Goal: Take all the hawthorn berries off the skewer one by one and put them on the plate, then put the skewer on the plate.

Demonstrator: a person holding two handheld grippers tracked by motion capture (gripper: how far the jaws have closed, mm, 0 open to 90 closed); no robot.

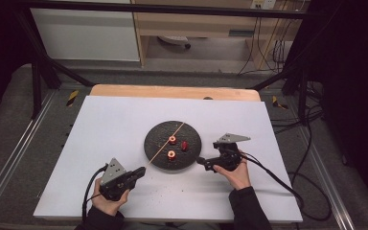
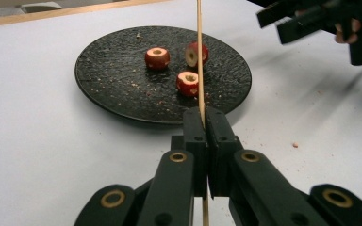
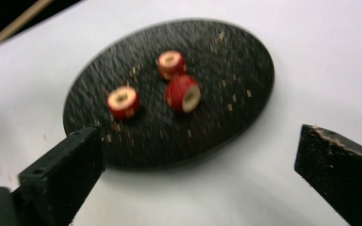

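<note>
At the near left of the white counter (image 1: 124,191), the left tool (image 1: 141,171) is clamped on a thin wooden skewer (image 1: 165,143), its two black jaws pressed flat together around the stick. In the left gripper view the skewer (image 2: 199,56) rises straight up from between the jaws and crosses above a round black plate (image 2: 108,84) flecked with crumbs. From above, the stick slants from the tool's tip up and right across the plate (image 1: 191,132), its far end reaching just past the far rim.

Three short red fruit pieces with pale, hollowed centres lie on the plate, near one another but apart. The far piece (image 1: 172,140) and the near piece (image 1: 171,154) stand with their open ends up, just beside the skewer's line; the third piece (image 1: 185,145) lies tipped on its side to their right.

Just right of the plate, the right tool (image 1: 200,161) rests low over the counter, pointing at the plate's rim with its jaws standing wide apart and holding nothing. Its own view, blurred, frames the plate (image 3: 245,70) and the tipped piece (image 3: 184,93) between the jaws. Crumbs speckle the counter in front of the plate.
</note>
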